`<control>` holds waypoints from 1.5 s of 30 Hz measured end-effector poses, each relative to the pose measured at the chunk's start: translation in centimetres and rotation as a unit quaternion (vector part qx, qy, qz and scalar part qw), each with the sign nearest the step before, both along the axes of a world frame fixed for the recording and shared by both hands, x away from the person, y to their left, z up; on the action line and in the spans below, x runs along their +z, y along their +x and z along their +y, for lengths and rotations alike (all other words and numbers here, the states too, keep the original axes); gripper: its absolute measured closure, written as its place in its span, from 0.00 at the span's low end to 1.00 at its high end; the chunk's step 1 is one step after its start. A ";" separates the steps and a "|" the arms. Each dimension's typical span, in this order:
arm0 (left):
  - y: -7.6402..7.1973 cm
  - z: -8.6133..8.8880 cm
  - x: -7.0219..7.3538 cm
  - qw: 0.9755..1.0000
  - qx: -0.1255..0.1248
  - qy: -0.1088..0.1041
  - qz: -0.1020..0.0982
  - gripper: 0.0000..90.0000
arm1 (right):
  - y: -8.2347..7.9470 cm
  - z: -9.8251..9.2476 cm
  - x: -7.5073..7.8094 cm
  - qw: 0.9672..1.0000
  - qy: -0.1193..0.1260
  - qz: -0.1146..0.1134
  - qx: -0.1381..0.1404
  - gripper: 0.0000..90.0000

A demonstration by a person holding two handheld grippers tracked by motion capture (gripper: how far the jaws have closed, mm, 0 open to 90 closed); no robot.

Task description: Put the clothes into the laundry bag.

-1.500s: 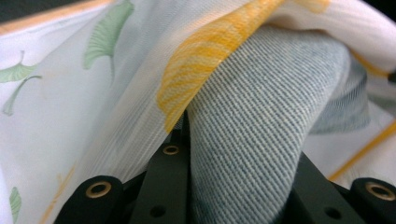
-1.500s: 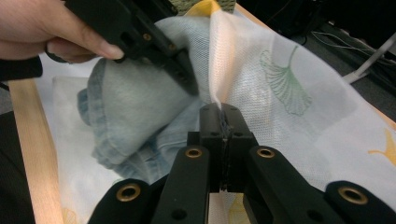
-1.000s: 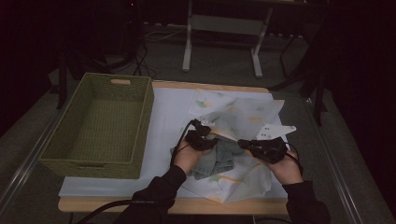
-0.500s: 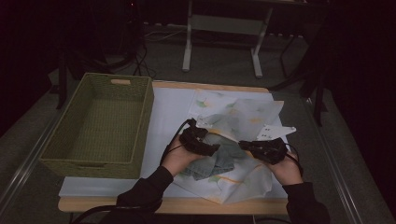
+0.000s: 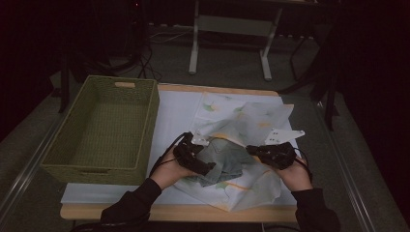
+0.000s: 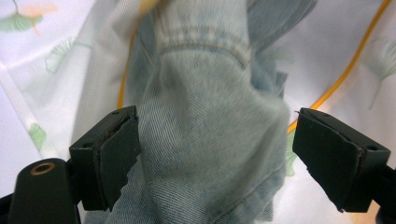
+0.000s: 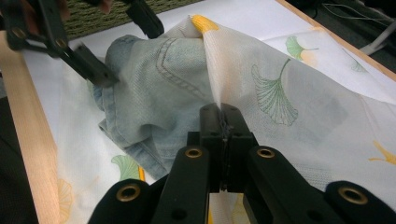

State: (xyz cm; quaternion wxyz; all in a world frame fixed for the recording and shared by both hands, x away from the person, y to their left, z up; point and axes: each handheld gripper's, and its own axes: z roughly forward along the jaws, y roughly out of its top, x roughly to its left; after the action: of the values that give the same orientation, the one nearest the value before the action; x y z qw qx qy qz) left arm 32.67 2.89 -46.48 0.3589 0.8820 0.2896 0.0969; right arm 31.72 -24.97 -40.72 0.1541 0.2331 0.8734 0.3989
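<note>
Left gripper: my jaws have just been opening, now wide astride the jeans, pads off.
Right gripper: pinches the laundry bag.
Jeans: at bag's 7 o'clock, half inside.
Meaning: jeans released; pushing in remains.

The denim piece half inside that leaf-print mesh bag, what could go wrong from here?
1. The left hand-held gripper has just been opening with the denim piece between its jaws, unclamped; the denim may slide back out of the mesh bag.
2. The right hand-held gripper pinches just a thin edge of the bag; a tug could pull it free and let the opening collapse.
</note>
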 end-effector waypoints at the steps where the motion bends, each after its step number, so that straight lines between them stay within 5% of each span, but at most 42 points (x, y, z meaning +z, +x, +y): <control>1: 0.1 -0.2 -0.4 1.000 -0.005 0.005 0.004 0.17 | 0.0 0.0 0.0 1.000 0.001 0.001 0.001 0.99; 10: 0.6 -3.0 -3.7 0.996 -0.031 0.079 0.015 0.20 | 0.0 0.0 0.0 1.000 -0.001 0.001 0.001 0.99; 12: 0.7 -3.1 -3.9 0.996 -0.031 0.088 0.015 0.33 | 0.0 0.0 0.0 1.000 -0.001 0.003 0.001 0.99; 15: 0.8 -3.3 -3.8 0.994 -0.029 0.104 0.012 0.70 | 0.0 0.0 -0.1 1.000 -0.001 0.003 0.002 0.99; 18: 0.9 -3.7 -3.4 0.993 -0.029 0.110 0.010 0.88 | 0.1 0.1 -0.2 1.000 -0.002 0.004 0.003 0.99; 24: 1.0 -4.1 -2.6 0.996 -0.021 0.085 0.000 0.91 | 0.1 0.3 -0.4 1.000 -0.003 0.005 0.005 0.99; 25: 1.2 -4.2 -2.1 0.998 -0.005 0.058 -0.006 0.91 | 0.1 0.3 -0.4 1.000 -0.003 0.005 0.007 0.99; 30: 2.0 -4.5 -0.9 0.999 0.032 0.007 -0.012 0.92 | 0.0 0.2 -0.5 1.000 -0.004 0.005 0.005 0.99; 34: 2.7 -4.7 0.1 0.997 0.072 -0.019 -0.034 0.92 | 0.0 -0.2 -0.5 1.000 -0.004 0.005 0.002 0.99; 39: 3.0 -4.7 0.9 0.988 0.118 -0.060 -0.076 0.92 | 0.0 -0.4 -0.5 1.000 -0.002 0.004 0.003 0.99; 43: 3.4 -4.9 0.3 0.988 0.122 -0.055 -0.077 0.92 | 0.1 -0.4 -0.6 1.000 -0.004 0.008 0.003 0.99; 45: 3.8 -5.1 -1.0 0.989 0.124 -0.037 -0.074 0.92 | 0.0 -0.4 -0.7 1.000 -0.004 0.009 0.003 0.99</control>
State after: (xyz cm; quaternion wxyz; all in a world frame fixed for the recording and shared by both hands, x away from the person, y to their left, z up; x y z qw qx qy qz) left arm 36.46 -2.21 -47.44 0.3966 0.8161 0.3724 0.1950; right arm 31.77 -25.34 -41.43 0.1462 0.2331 0.8771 0.3936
